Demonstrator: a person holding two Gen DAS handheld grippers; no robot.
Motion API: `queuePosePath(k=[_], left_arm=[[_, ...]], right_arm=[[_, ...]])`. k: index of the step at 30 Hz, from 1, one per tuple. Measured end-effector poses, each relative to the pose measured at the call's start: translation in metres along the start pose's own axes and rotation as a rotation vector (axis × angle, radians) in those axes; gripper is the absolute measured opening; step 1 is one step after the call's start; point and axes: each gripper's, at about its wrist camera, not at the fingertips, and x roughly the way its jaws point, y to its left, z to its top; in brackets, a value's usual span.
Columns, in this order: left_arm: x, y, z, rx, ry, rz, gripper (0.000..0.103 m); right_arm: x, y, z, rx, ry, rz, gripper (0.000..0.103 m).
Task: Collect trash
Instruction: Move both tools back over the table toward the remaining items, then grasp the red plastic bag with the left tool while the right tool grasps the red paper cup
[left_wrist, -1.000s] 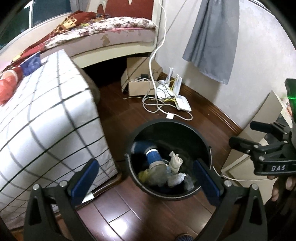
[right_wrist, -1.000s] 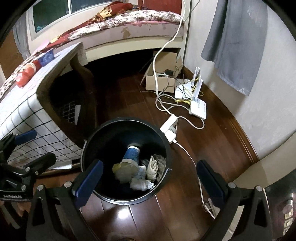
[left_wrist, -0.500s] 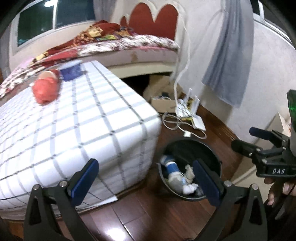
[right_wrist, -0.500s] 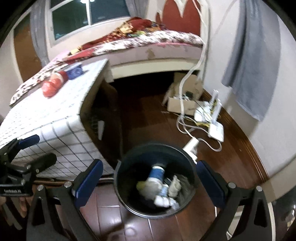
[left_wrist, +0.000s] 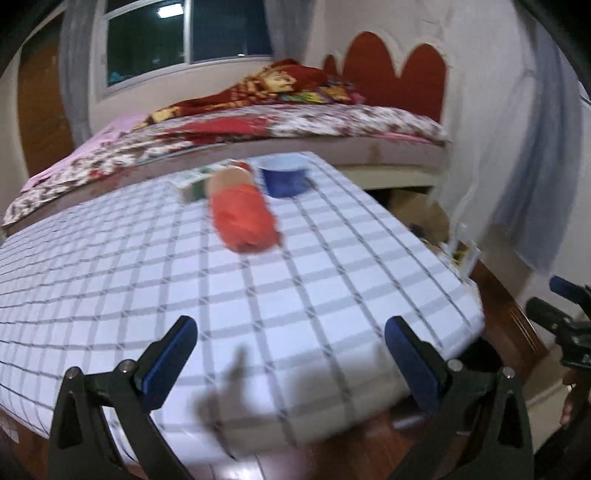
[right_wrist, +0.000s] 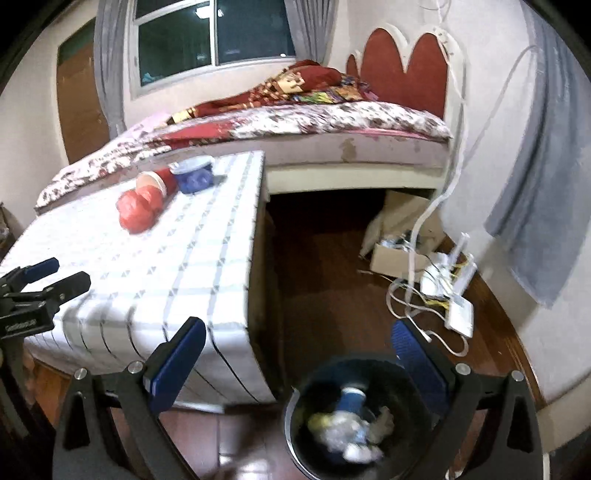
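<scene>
My left gripper (left_wrist: 290, 360) is open and empty, raised over the near edge of the checked table (left_wrist: 110, 295). On the table's far part lie an orange-red bag (left_wrist: 242, 216), a blue bowl (left_wrist: 283, 180) and a green and white carton (left_wrist: 194, 184), all blurred. My right gripper (right_wrist: 295, 363) is open and empty above the black bin (right_wrist: 295, 435), which holds a blue cup and crumpled paper (right_wrist: 347, 424). The right wrist view also shows the red bag (right_wrist: 140, 208), a red paper cup (right_wrist: 157, 181) and the blue bowl (right_wrist: 194, 175).
A bed (right_wrist: 295, 125) runs behind the table. A cardboard box (right_wrist: 395, 254), a router and white cables (right_wrist: 443, 288) lie on the wood floor by the right wall. A grey cloth (right_wrist: 543, 206) hangs there.
Both grippers have risen and tilted up away from the bin. The left wrist view now faces the tabletop instead of the bin. The bin sits lower in the right wrist view.
</scene>
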Motion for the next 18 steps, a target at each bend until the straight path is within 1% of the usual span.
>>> queuePosePath(k=[3, 6, 9, 12, 15, 17, 18], left_arm=[[0.016, 0.024, 0.019, -0.028, -0.006, 0.045, 0.102], [0.031, 0.036, 0.03, -0.046, -0.004, 0.063, 0.102], [0.051, 0.047, 0.043, -0.068, -0.007, 0.053, 0.102], [0.072, 0.055, 0.056, -0.099, 0.007, 0.032, 0.102], [0.09, 0.055, 0.067, -0.114, 0.025, -0.004, 0.097], [0.106, 0.051, 0.073, -0.106, 0.047, -0.016, 0.088], [0.115, 0.052, 0.076, -0.11, 0.064, -0.02, 0.086]], right_arm=[[0.017, 0.016, 0.021, -0.007, -0.003, 0.031, 0.102], [0.034, 0.036, 0.044, -0.025, -0.008, 0.066, 0.102], [0.054, 0.057, 0.065, -0.072, -0.003, 0.075, 0.102], [0.08, 0.072, 0.081, -0.112, 0.016, 0.075, 0.102], [0.104, 0.078, 0.095, -0.132, 0.032, 0.074, 0.102], [0.116, 0.079, 0.101, -0.134, 0.041, 0.072, 0.102], [0.123, 0.079, 0.104, -0.135, 0.047, 0.069, 0.102]])
